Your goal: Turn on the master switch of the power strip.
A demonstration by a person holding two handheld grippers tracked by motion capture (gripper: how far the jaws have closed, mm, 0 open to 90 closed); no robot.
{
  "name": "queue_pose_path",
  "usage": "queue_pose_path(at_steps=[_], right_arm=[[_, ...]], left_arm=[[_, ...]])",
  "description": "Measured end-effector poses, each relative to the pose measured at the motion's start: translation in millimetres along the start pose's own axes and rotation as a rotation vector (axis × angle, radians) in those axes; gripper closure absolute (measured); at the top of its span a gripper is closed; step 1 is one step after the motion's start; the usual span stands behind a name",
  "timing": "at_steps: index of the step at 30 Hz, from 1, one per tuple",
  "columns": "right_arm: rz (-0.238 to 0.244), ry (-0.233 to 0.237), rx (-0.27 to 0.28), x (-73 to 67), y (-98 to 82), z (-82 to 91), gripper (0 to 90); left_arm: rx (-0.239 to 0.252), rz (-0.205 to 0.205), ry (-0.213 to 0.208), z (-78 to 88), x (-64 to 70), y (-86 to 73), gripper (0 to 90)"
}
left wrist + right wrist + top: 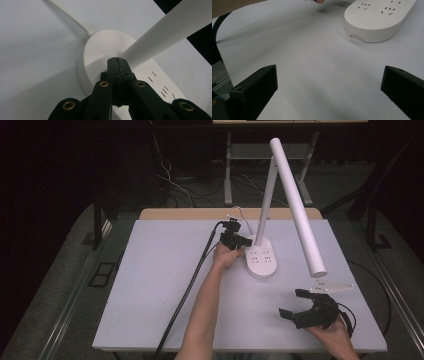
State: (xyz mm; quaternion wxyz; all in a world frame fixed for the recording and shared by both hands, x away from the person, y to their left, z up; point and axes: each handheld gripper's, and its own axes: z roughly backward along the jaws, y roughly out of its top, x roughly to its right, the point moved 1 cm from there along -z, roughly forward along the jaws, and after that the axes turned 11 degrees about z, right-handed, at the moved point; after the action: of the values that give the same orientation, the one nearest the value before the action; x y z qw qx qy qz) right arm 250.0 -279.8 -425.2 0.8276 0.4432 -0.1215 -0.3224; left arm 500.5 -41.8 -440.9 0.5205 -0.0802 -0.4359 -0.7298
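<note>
L gripper (239, 241) jaws closed, tips at lamp base (261, 257) by stem (265, 195); R gripper (295, 304) wide, empty, above table (150, 285).

Both forearms are bare, with no sleeve to be seen at the bottom of the high view. The left tongs (239, 241) are black, blocky, and trail a thick black cable (190, 287) down toward the lower middle of the frame. In the left gripper view their linkage arms carry brass-coloured rivets (103, 84) and small dark screw holes. The right tongs (296, 303), lower right, are black too, topped with a pale grey three-cornered plate (331, 287); their fingers (254, 87) are plain, flat-faced blocks.
</note>
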Motion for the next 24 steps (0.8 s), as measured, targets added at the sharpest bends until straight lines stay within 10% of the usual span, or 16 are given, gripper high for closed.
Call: queue_pose_path(at_steps=[8, 24], right_arm=[[0.005, -0.003, 0.006, 0.6, -0.2, 1.1, 0.2], [0.002, -0.001, -0.002, -0.3, -1.2, -0.5, 0.2]], left_arm=[[-0.010, -0.030, 0.047, -1.4, 5.2, -0.3, 90.0], [0.058, -0.041, -0.044, 5.5, -2.8, -5.0, 90.0]])
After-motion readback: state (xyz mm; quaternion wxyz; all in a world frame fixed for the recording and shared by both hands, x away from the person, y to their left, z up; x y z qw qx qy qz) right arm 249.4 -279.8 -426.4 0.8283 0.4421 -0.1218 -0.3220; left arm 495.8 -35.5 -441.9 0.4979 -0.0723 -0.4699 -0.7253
